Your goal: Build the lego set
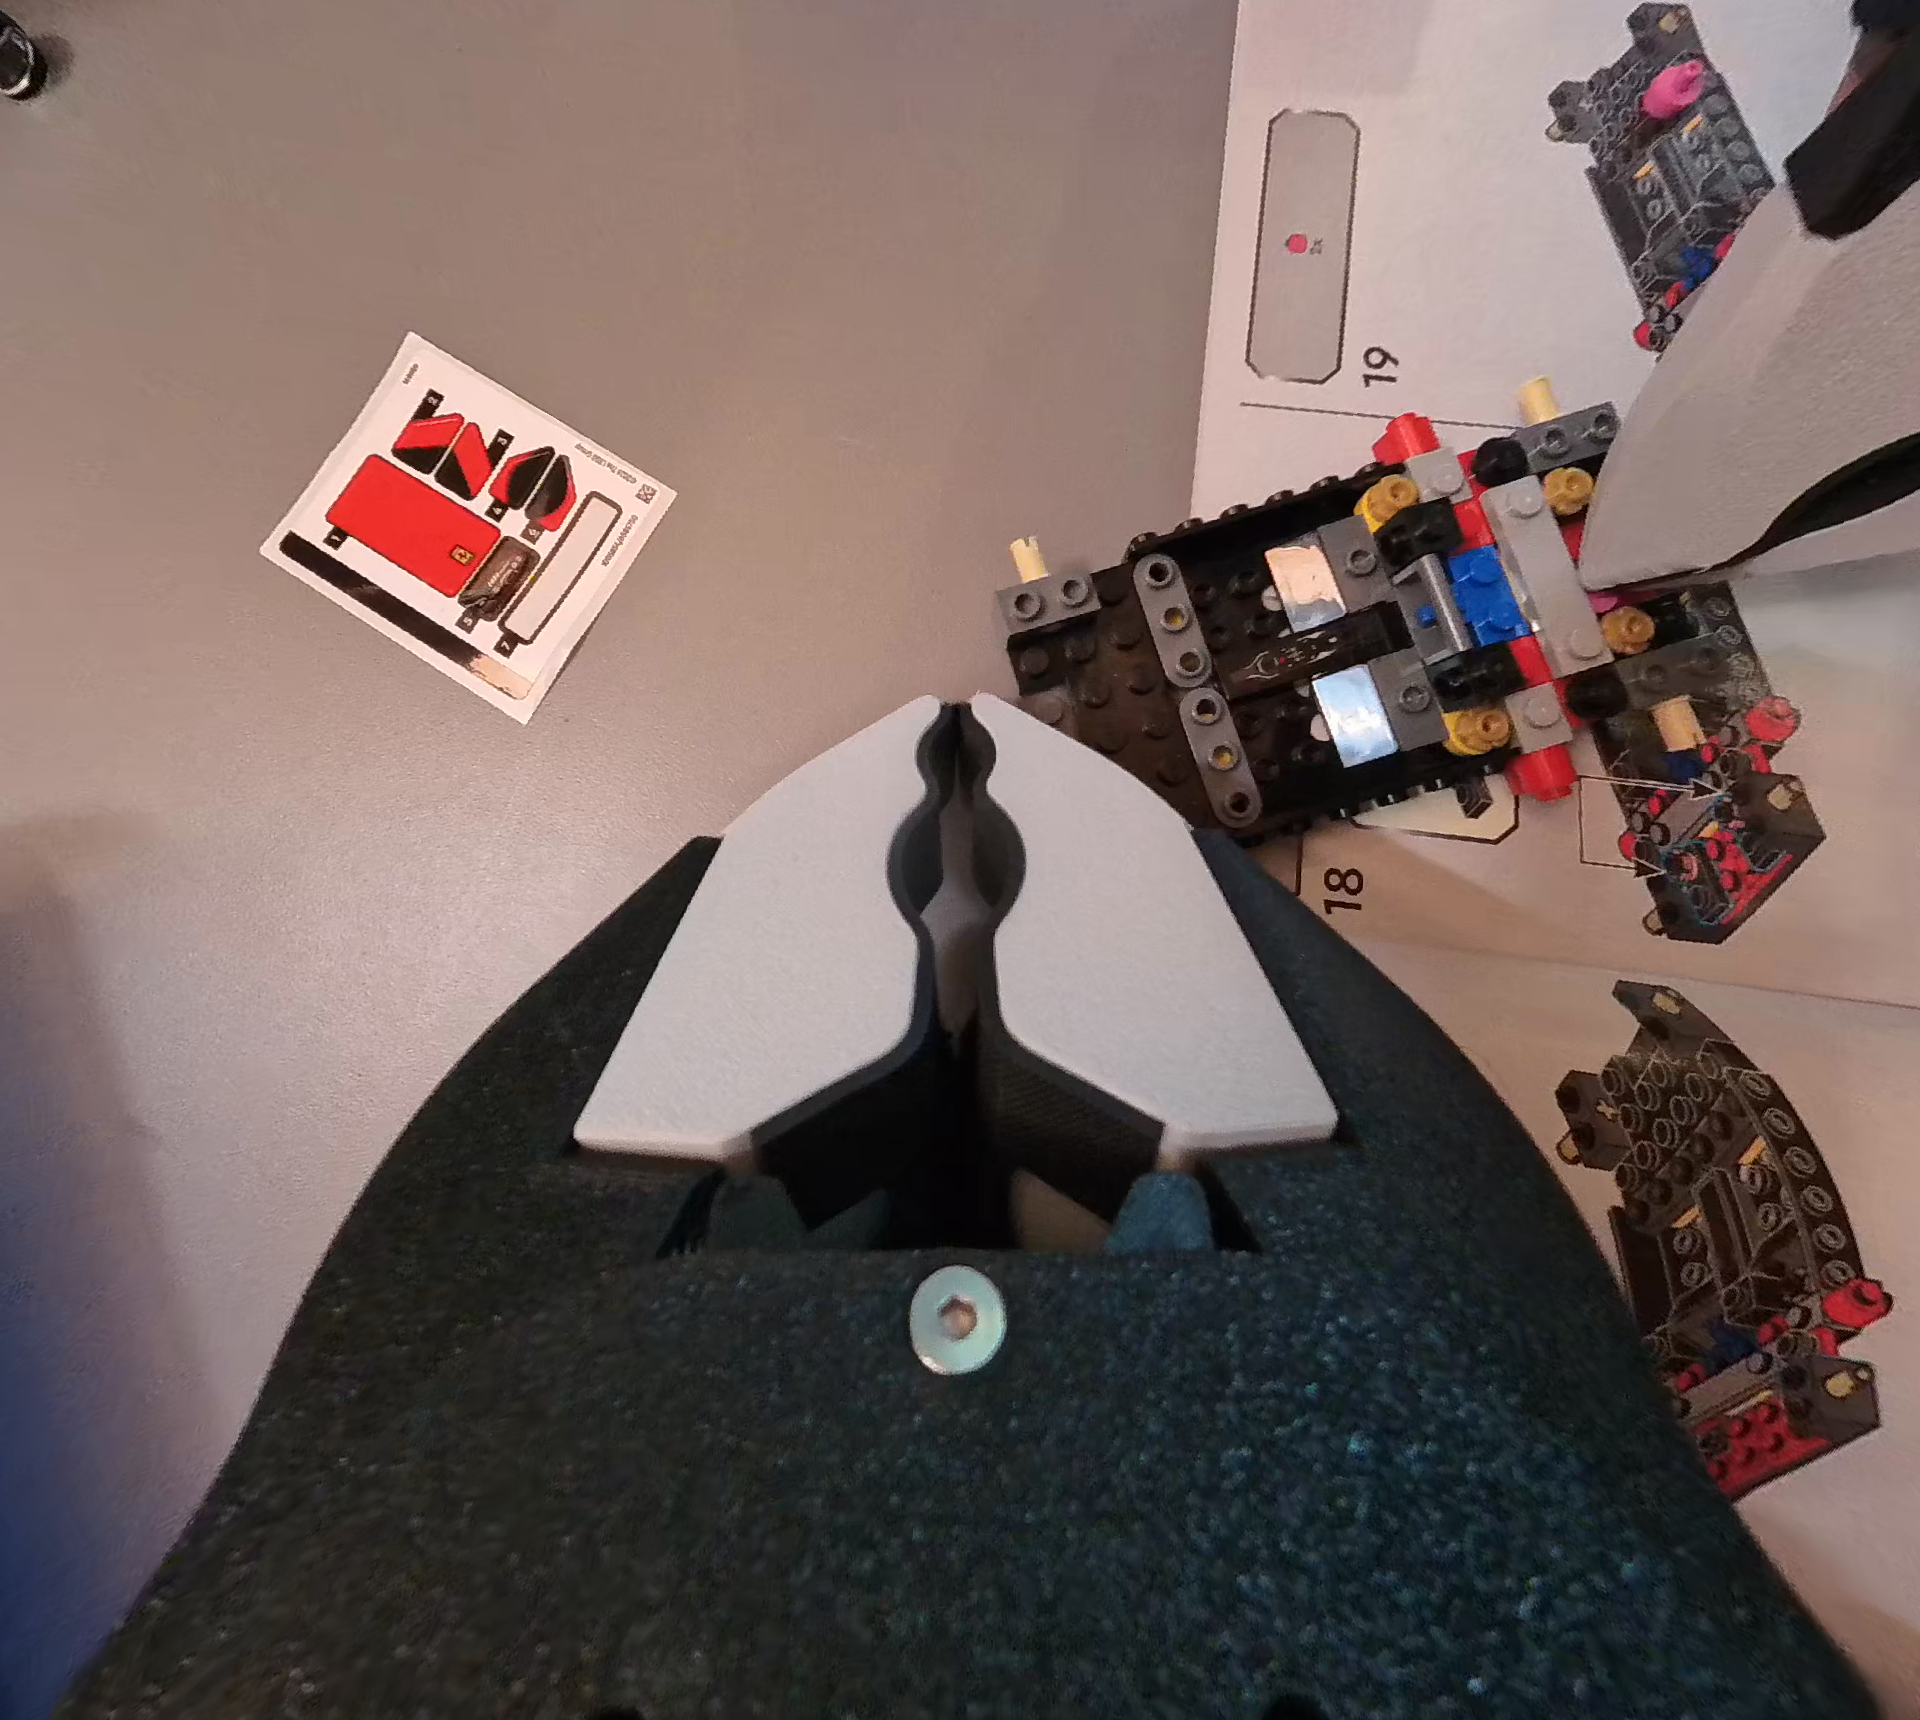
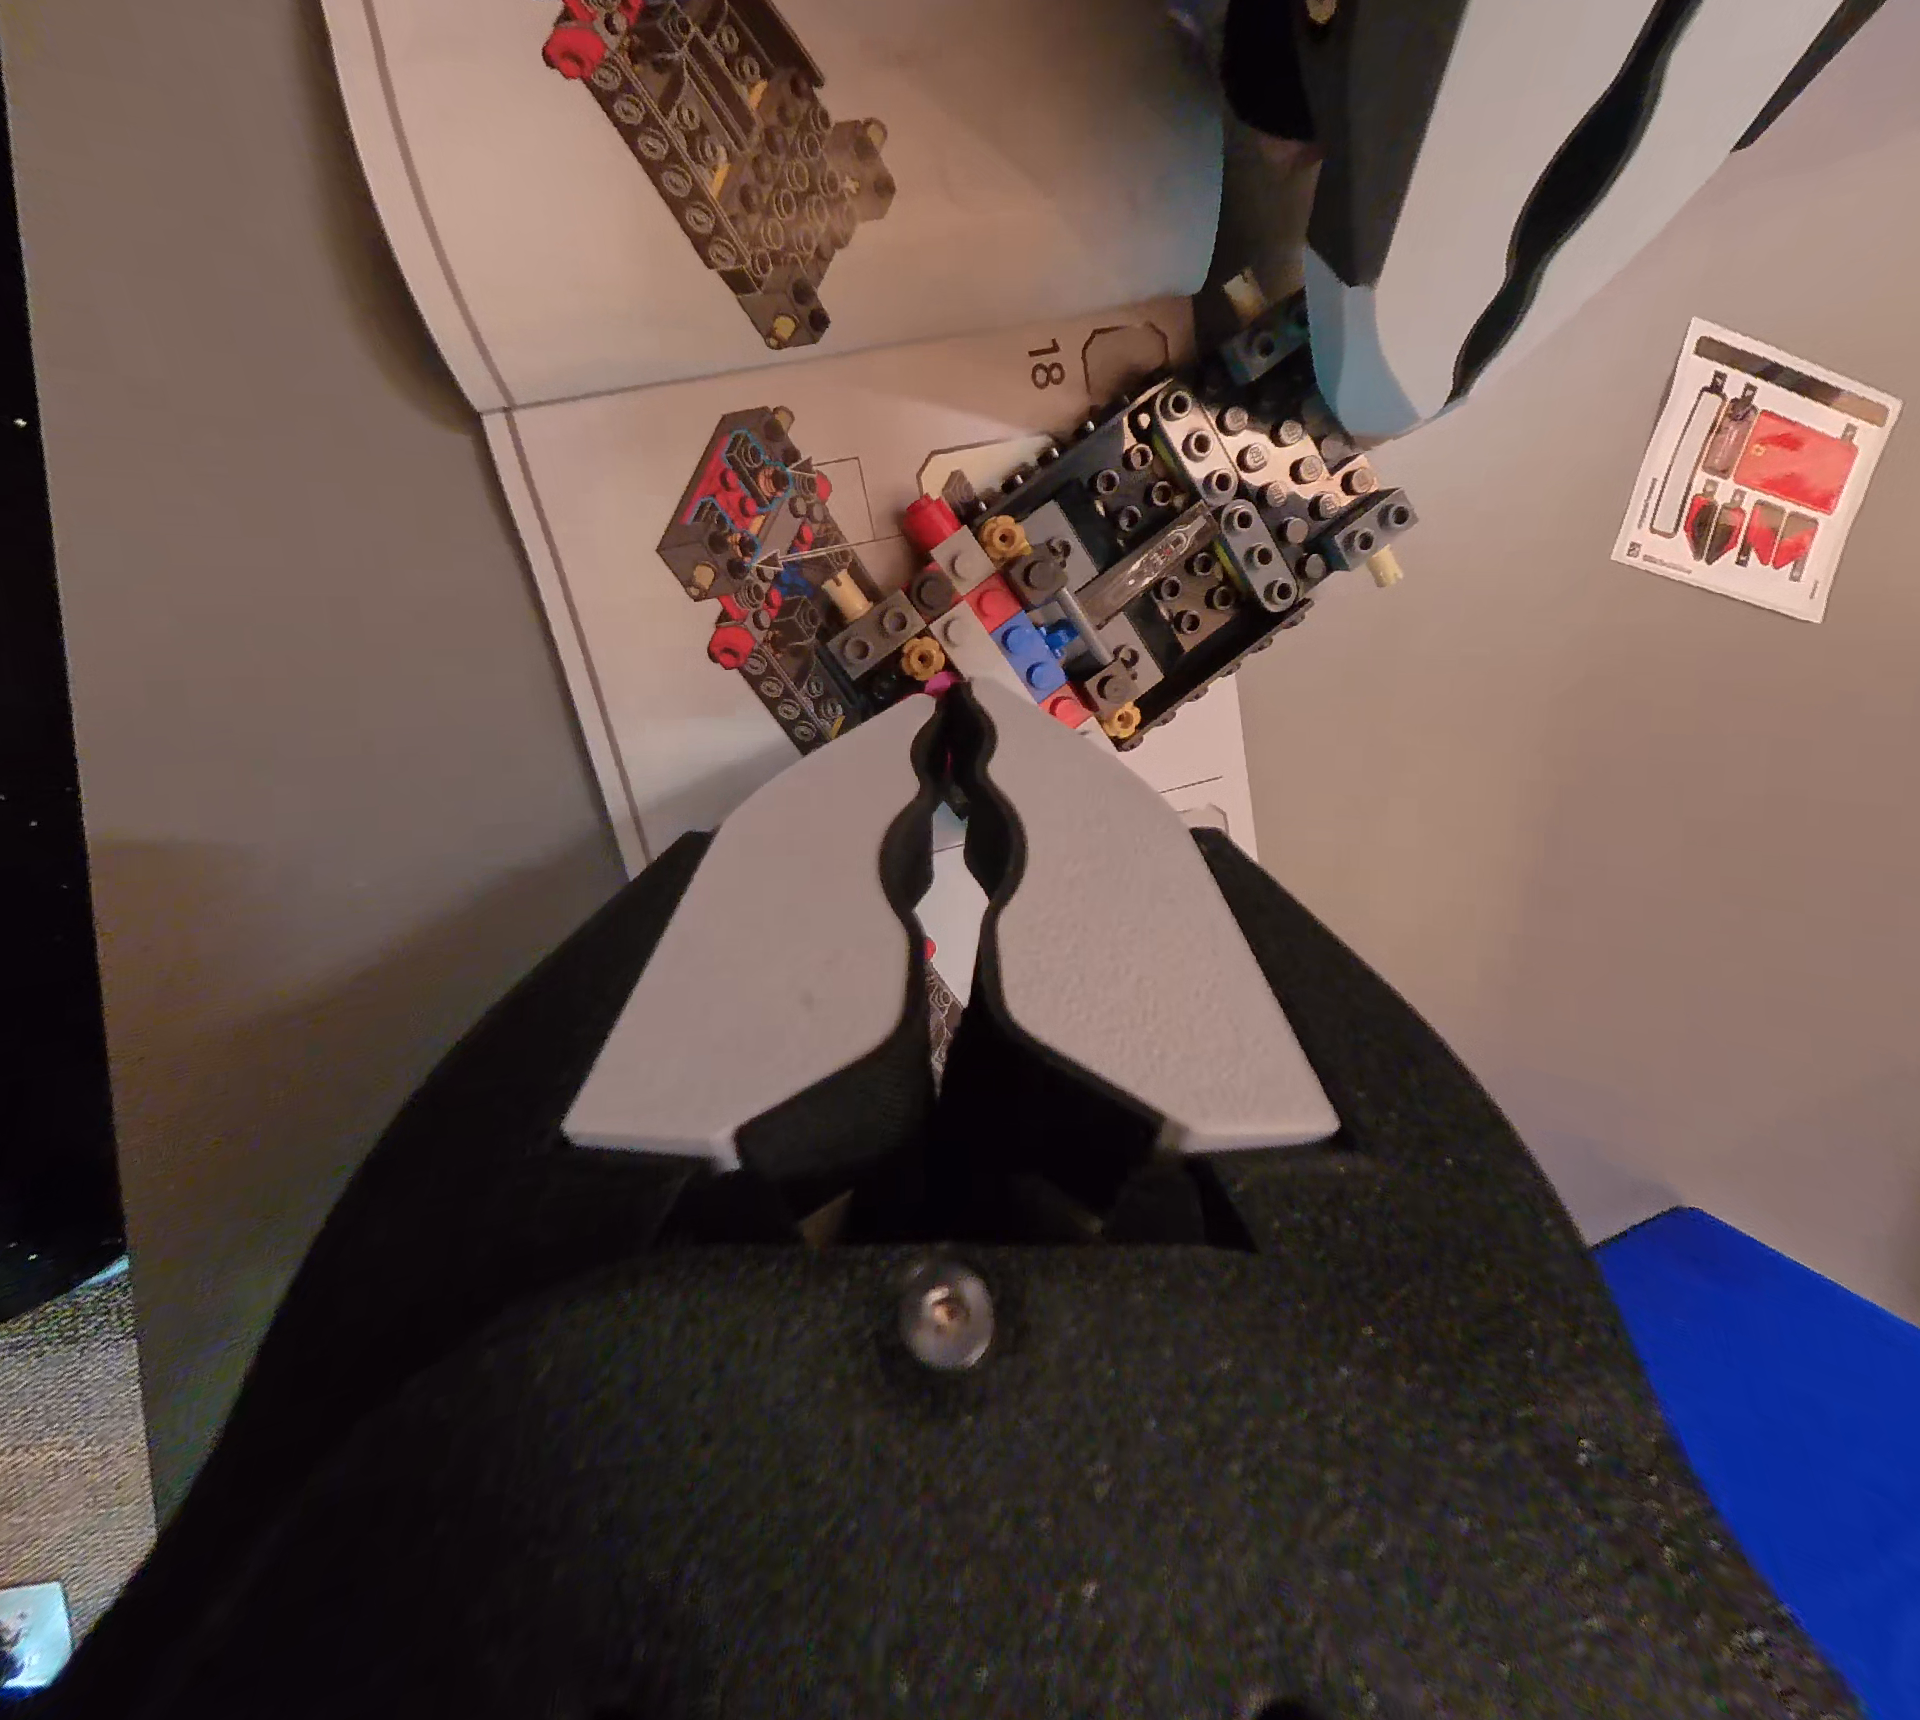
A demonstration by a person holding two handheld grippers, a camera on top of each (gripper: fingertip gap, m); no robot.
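Lying half across the open white instruction booklet on the grey worktop, the black, red and grey brick-built car chassis is waiting for a small magenta piece. Seating it well likely means lowering squarely and pressing gently. The right tool is pinching that piece, nearly closed, touching the chassis end. The left tool, closed and empty, is touching the far end. A sticker sheet is lying apart.
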